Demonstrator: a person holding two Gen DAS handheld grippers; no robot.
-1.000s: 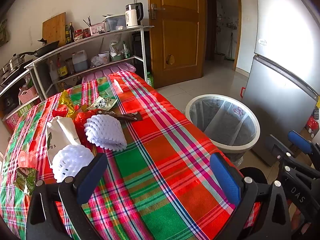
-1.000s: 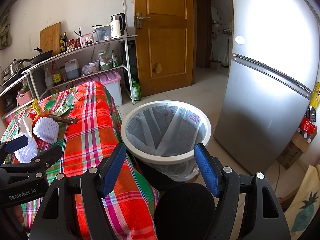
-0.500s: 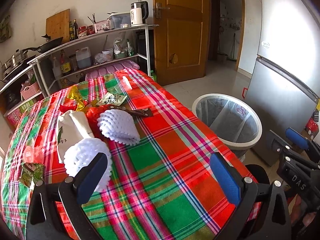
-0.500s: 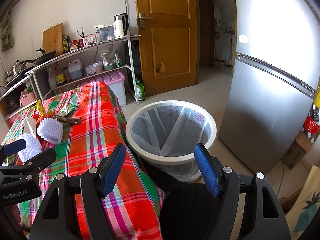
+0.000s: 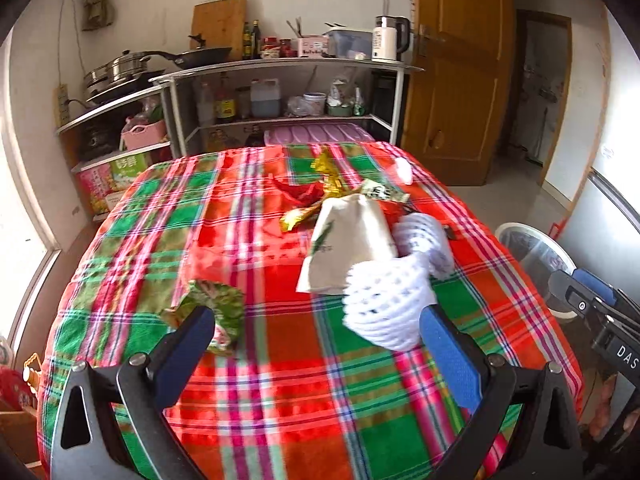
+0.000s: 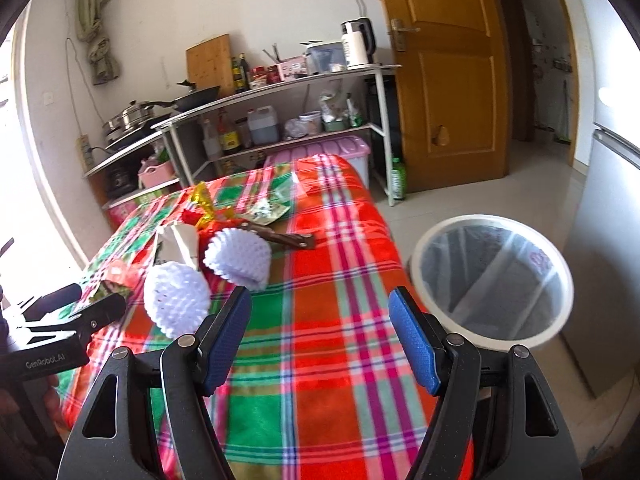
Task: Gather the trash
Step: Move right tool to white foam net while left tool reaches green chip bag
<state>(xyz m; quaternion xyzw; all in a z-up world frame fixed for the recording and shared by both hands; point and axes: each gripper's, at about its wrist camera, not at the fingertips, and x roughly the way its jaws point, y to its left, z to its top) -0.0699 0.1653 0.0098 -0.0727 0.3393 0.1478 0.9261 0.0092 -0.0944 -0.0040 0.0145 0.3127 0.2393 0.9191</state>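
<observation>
Since both grippers, left gripper [image 5: 316, 346] and right gripper [image 6: 320, 336], hover wide and empty, the squashy white foam fruit net [image 5: 386, 306] could slip from the fingers.

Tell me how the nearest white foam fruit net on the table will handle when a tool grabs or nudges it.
The nearest foam fruit net is open mesh, so it probably squashes easily and weighs very little. Its dome shape rests loose on the plaid tablecloth, so a nudge would likely slide or tumble it rather than pin it. A wide, deep pinch from the open left tool seems safest.
</observation>
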